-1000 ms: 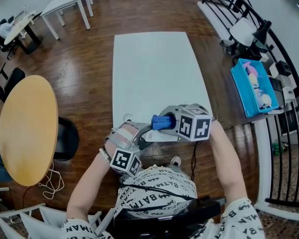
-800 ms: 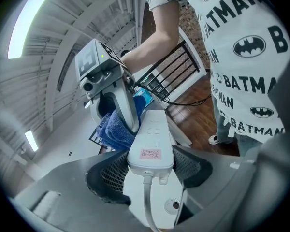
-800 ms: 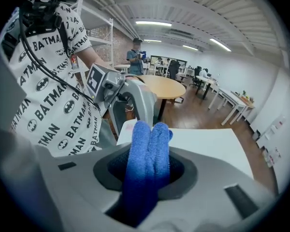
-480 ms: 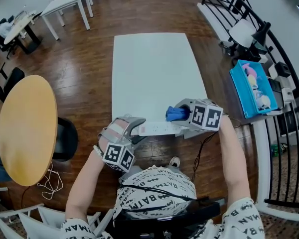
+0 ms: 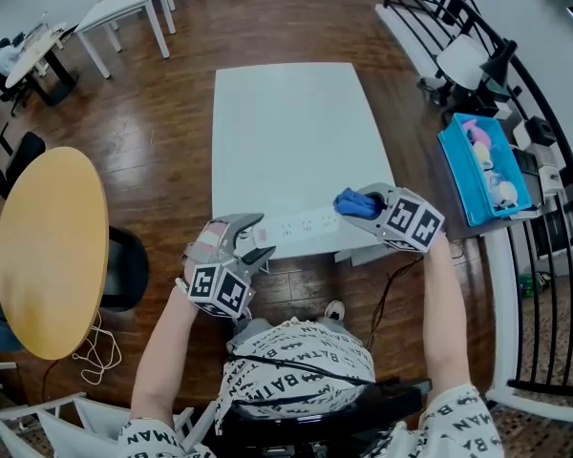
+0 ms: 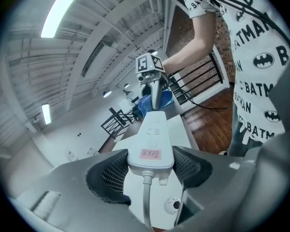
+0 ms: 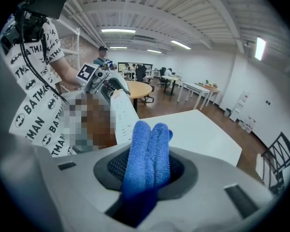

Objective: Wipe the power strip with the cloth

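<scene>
The white power strip [image 5: 301,227] is held level above the near edge of the white table [image 5: 296,122]. My left gripper [image 5: 248,244] is shut on its cord end; in the left gripper view both pads clamp the strip [image 6: 152,139] at its pink label, and the cord drops down below. My right gripper [image 5: 365,204] is shut on a folded blue cloth [image 5: 350,203]. The cloth sits at the strip's far right end. In the right gripper view the cloth [image 7: 146,153] stands up between the jaws, with the strip [image 7: 123,115] running beyond it toward the left gripper [image 7: 102,80].
A round wooden table [image 5: 53,246] stands at the left and a blue bin [image 5: 482,165] with small items at the right, beside a black railing [image 5: 554,256]. The strip's dark cable [image 5: 382,299] hangs toward the floor. Small white tables [image 5: 124,8] stand at the far left.
The right gripper has slid the cloth rightward along the strip to its far end. The left gripper and strip have shifted a little up and left.
</scene>
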The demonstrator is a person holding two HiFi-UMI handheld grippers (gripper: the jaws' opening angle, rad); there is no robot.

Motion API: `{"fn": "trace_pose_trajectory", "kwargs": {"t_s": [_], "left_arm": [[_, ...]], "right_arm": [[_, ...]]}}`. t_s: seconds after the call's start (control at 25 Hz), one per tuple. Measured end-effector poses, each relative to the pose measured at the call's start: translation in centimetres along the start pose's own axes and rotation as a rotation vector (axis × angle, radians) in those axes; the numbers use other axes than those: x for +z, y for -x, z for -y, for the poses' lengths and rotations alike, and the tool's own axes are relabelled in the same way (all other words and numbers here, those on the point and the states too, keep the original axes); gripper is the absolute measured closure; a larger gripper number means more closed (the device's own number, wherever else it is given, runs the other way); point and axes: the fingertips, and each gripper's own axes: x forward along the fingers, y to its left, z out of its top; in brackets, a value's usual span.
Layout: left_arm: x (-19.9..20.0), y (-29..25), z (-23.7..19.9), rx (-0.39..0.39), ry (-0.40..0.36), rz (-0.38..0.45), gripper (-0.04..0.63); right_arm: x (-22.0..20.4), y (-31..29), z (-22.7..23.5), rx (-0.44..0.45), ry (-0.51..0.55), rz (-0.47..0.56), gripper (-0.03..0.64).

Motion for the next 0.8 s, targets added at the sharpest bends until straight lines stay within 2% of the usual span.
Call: {"fn": "trace_pose_trajectory", "kwargs": {"t_s": [0.28, 0.4, 0.64, 0.8], "left_arm": [[-0.8, -1.7, -1.5, 0.035, 0.13, 0.015, 0.308], [-1.1, -2.7, -1.9, 0.054, 0.164, 0.002, 0.308], [-1.9, -3.9, -2.4, 0.086, 0.239, -0.022, 0.308], [-2.5, -4.4, -3.2, 0.115, 0.301, -0.027, 0.308]], "right_arm": [[0.1, -0.1, 2.0, -0.129, -0.121, 0.091, 0.483], [-0.2, -0.3, 3.0, -0.213, -0.171, 0.111, 0.483], [-1.2, -1.5, 3.3, -0.33, -0.229, 0.083, 0.483], [-1.4, -1.9, 4.0, -0.384, -0.331, 0.105, 0.483]]}}
